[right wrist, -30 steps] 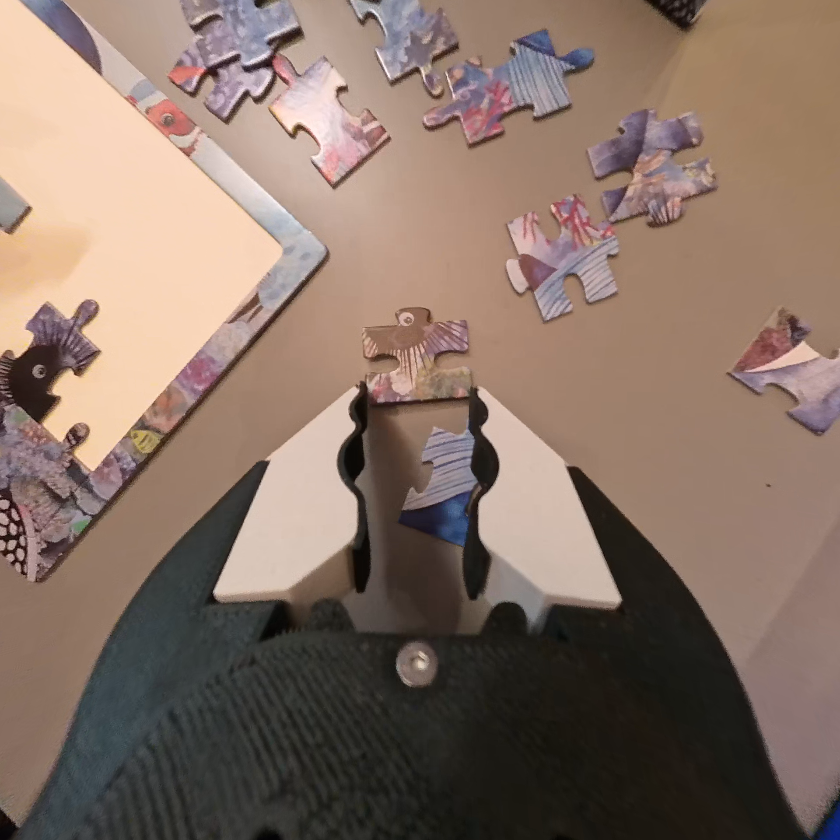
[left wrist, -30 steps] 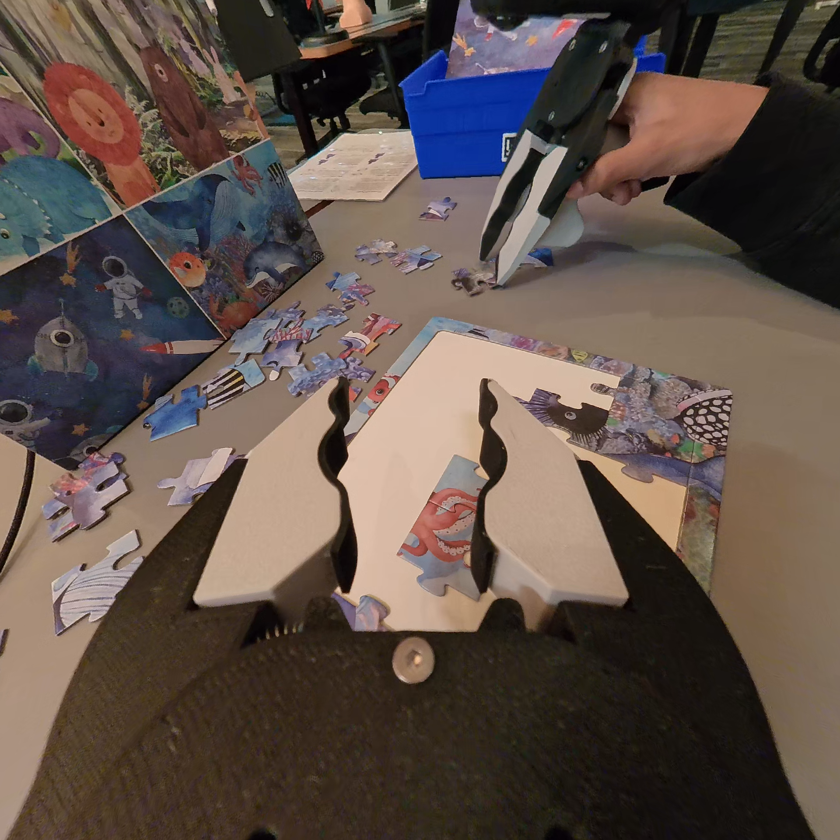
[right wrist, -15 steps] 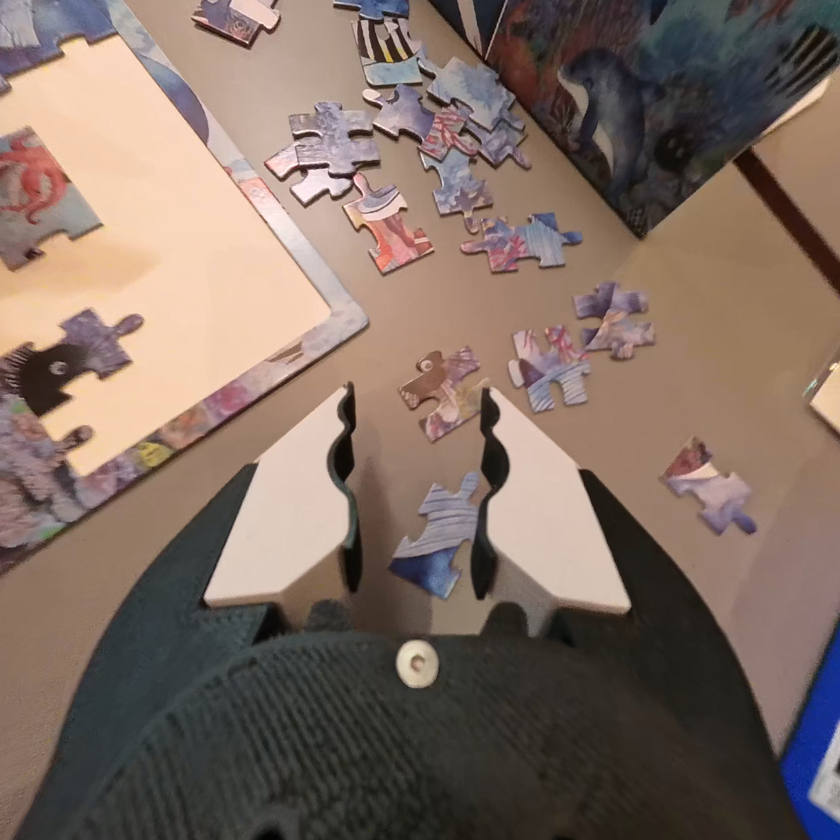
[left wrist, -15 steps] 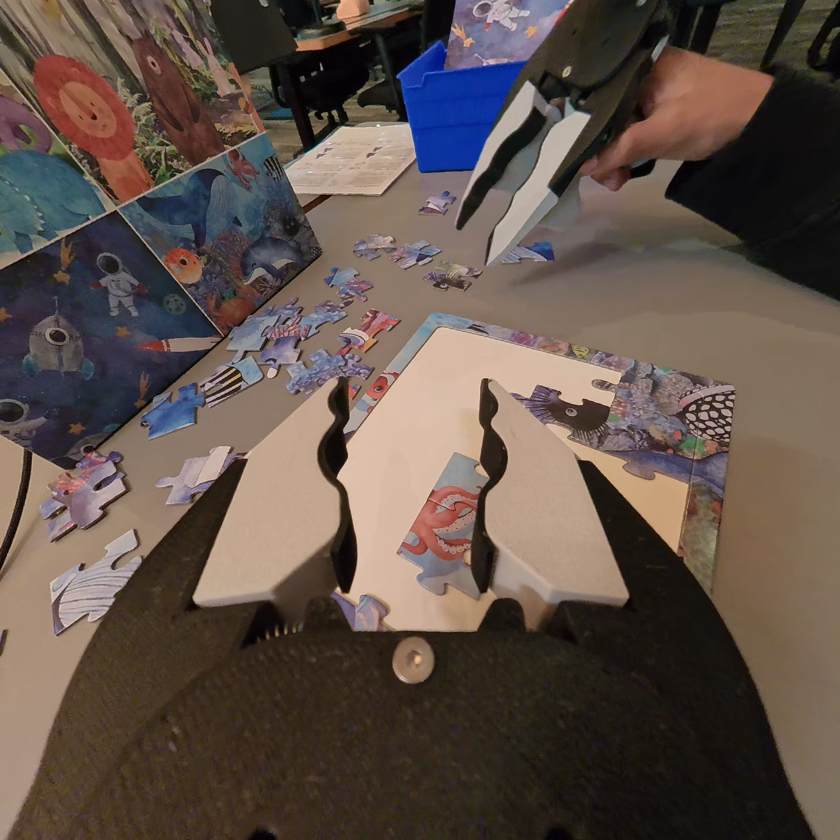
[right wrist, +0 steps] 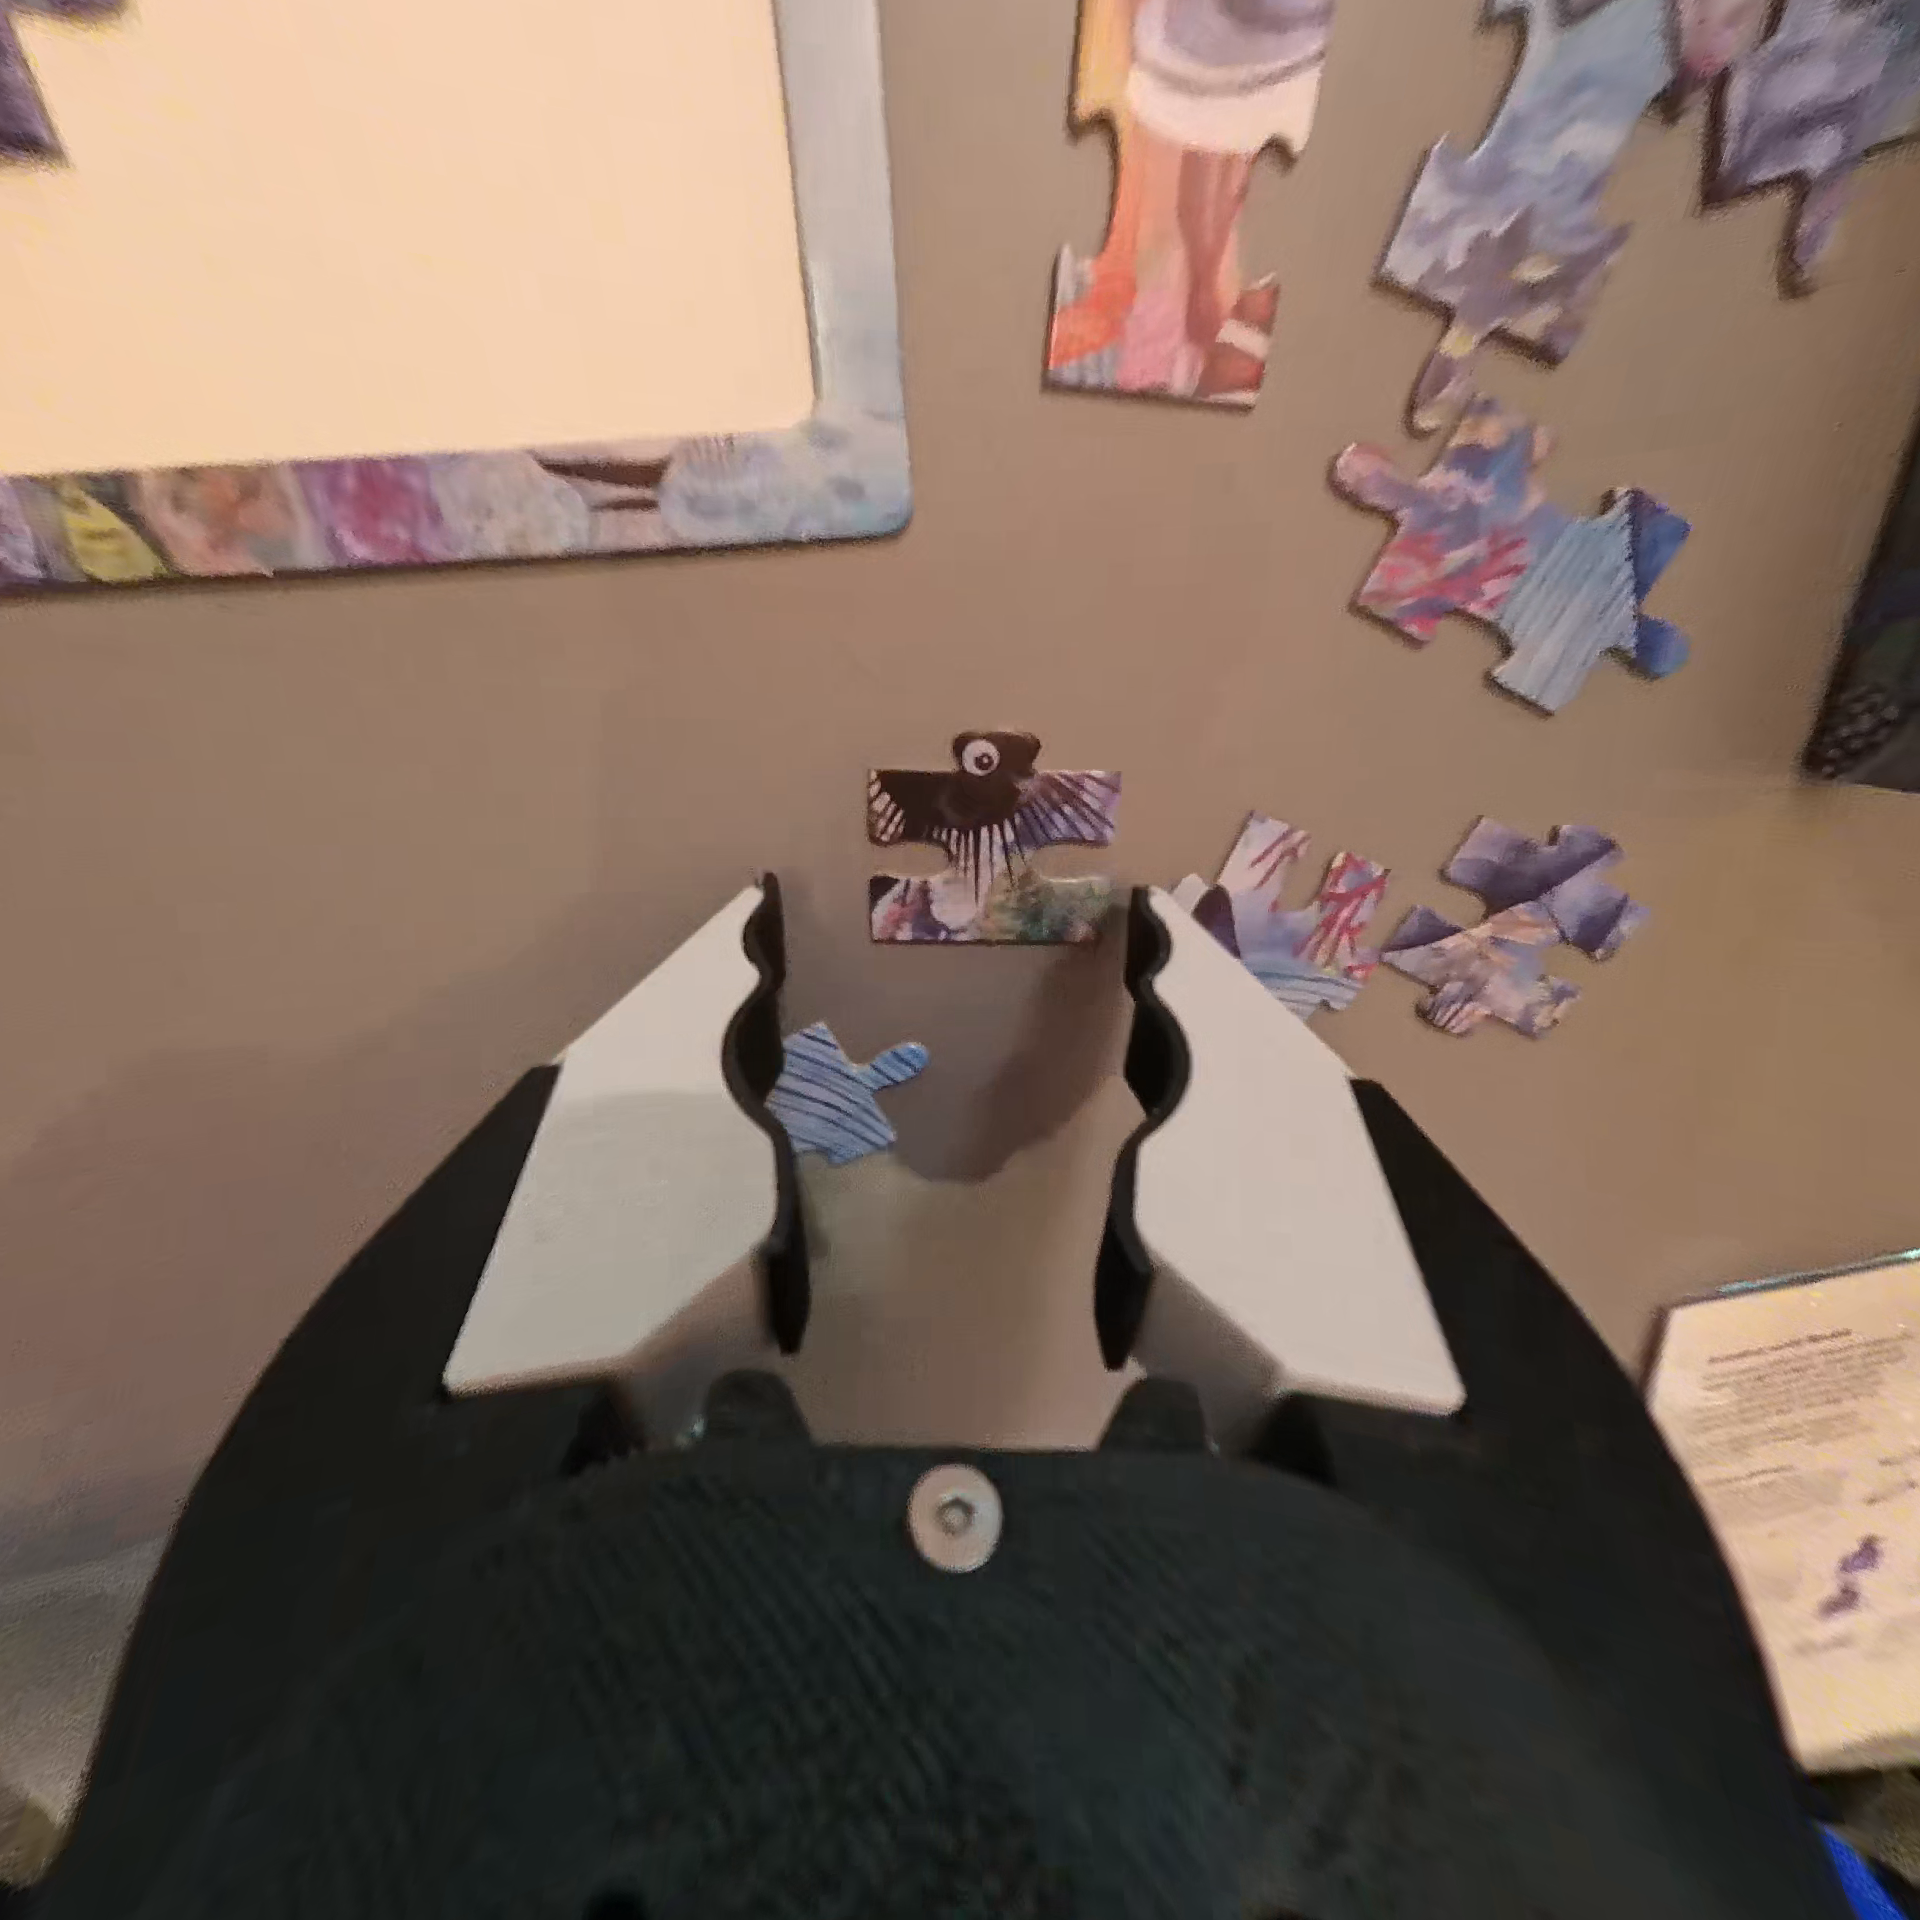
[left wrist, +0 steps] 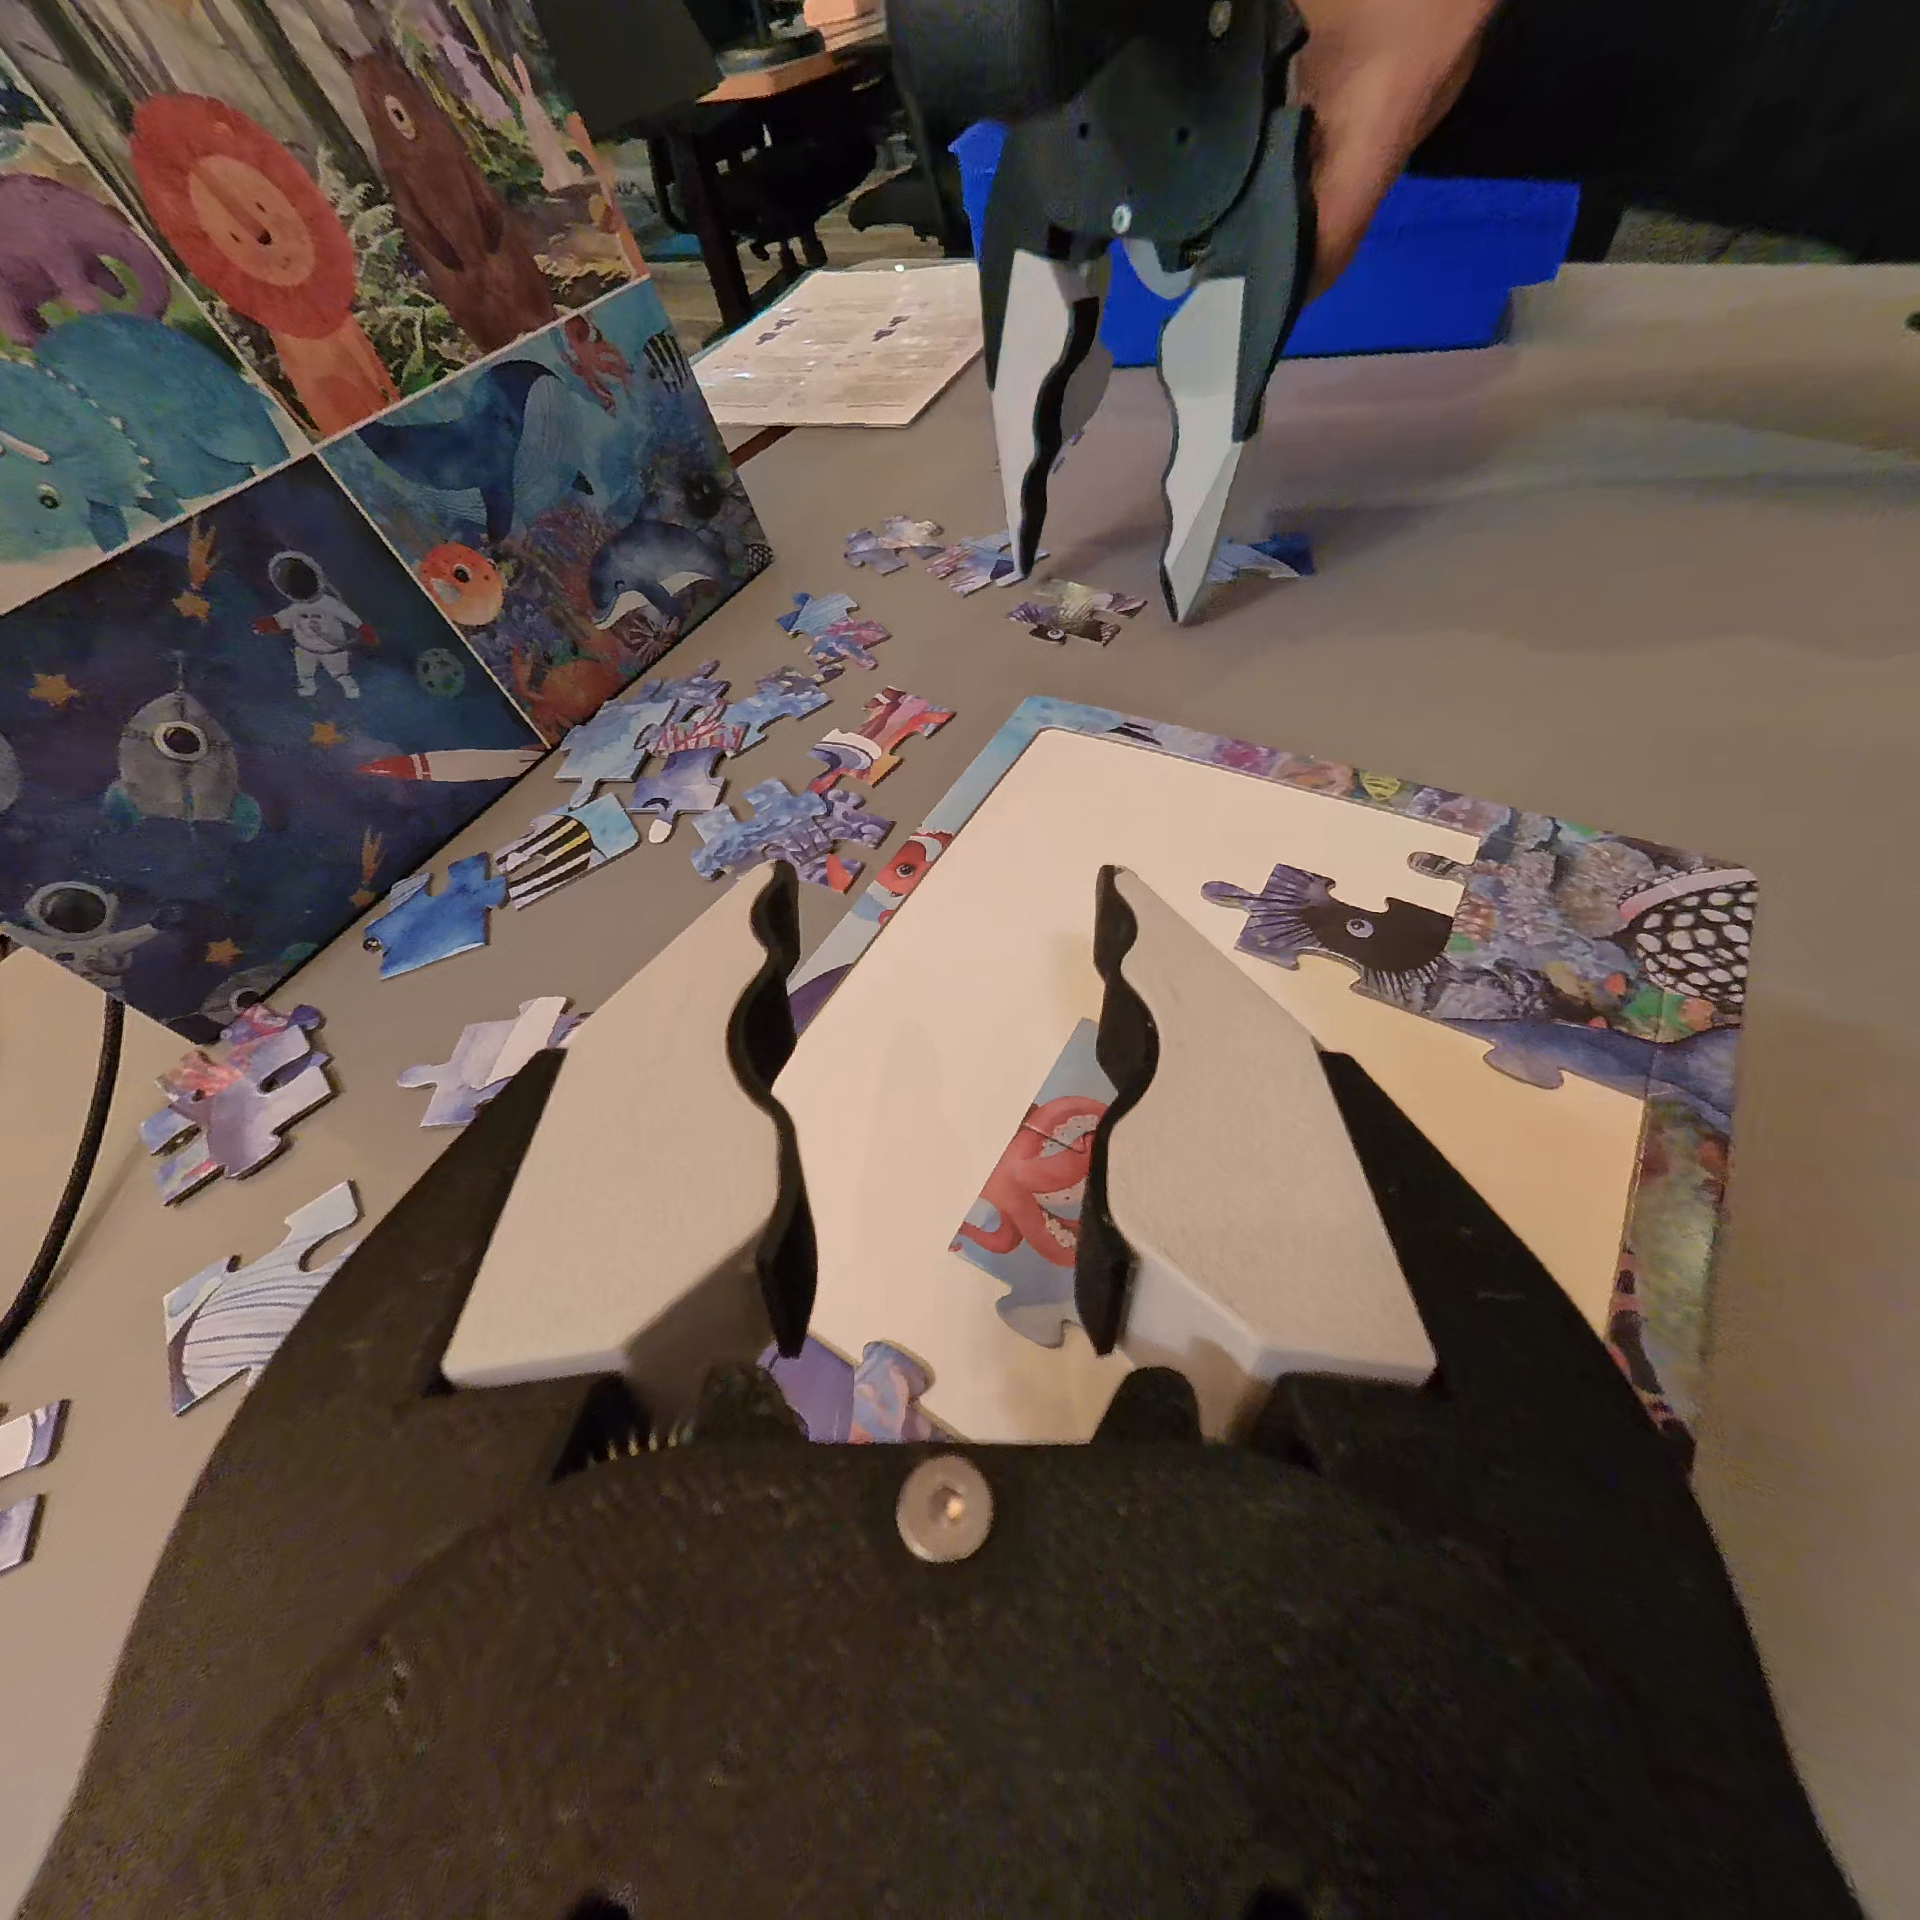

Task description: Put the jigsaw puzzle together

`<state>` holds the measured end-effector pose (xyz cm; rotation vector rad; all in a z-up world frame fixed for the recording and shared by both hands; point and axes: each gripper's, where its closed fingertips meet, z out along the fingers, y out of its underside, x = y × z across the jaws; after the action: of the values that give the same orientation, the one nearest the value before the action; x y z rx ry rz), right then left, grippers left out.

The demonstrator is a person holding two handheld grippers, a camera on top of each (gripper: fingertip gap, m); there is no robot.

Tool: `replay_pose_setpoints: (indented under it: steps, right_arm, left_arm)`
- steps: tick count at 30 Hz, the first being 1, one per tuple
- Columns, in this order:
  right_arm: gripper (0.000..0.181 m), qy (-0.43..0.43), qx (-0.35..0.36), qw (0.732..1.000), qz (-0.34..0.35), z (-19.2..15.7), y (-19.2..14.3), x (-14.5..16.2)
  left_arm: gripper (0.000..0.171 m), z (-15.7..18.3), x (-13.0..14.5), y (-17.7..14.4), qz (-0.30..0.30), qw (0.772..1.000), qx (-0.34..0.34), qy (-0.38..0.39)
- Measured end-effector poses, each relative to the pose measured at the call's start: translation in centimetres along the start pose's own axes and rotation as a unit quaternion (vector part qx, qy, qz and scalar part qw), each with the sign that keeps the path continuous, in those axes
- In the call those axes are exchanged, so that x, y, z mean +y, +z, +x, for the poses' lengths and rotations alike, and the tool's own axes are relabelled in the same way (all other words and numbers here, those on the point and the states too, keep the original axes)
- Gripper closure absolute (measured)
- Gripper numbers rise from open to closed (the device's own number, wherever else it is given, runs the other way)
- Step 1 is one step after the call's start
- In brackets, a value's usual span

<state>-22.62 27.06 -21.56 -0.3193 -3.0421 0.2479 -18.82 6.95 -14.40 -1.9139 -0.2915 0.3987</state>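
Right wrist view: my right gripper [right wrist: 951, 904] stands spread above the table, straddling the dark fish-eye piece [right wrist: 992, 842], lined up to pinch its sides. Left gripper [left wrist: 940, 883] waits agape, empty, over the puzzle tray [left wrist: 1683, 1174], near the octopus piece [left wrist: 1029, 1174].

The left gripper [left wrist: 940, 904] is being held low in the centre of the left wrist view, its two fingers spread apart with nothing between them. The right gripper [left wrist: 1101, 587] is being seen in the upper middle of that view, pointed steeply downward, its fingers also parted. It is being gripped from the upper right by a hand [left wrist: 1371, 125]. In the right wrist view, the right gripper [right wrist: 951, 914] is being shown with fingers apart and empty.
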Motion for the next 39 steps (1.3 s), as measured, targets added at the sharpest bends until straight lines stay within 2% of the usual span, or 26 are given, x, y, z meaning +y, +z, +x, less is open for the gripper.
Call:
replay_pose_setpoints:
  steps: [6,13,17,26,29,34,39]
  right_arm:
    - [0.119,0.003,-0.03,0.999,-0.018,0.0,0.5,0.0]
    - [0.119,0.016,-0.028,0.999,0.006,0.0,0.4,0.1]
    - [0.136,0.021,-0.028,0.999,-0.004,-0.3,0.3,0.3]
    - [0.137,0.046,-0.025,0.998,0.025,-1.2,0.2,0.3]
    - [0.137,0.042,-0.059,0.996,0.048,-2.8,0.0,-0.5]
    - [0.137,0.027,-0.05,0.995,0.076,-4.1,-1.2,-1.7]
    - [0.137,0.0,-0.049,0.992,0.113,-7.1,-3.2,-5.1]
  left_arm:
    - [0.116,0.2,0.0,0.0,0.0,1.0,0.005,-0.001]
    - [0.116,0.4,-0.3,-0.1,0.003,1.0,0.008,0.004]
    - [0.116,0.4,-0.3,-0.2,0.005,1.0,0.006,0.003]
    - [0.116,0.7,-0.4,-0.2,0.006,1.0,0.009,0.008]
    - [0.116,0.6,-0.4,-0.1,0.006,1.0,0.009,0.007]
    - [0.116,0.6,-0.3,-0.1,0.005,1.0,0.009,0.007]
    - [0.116,0.8,-0.2,0.0,0.001,1.0,0.012,0.01]
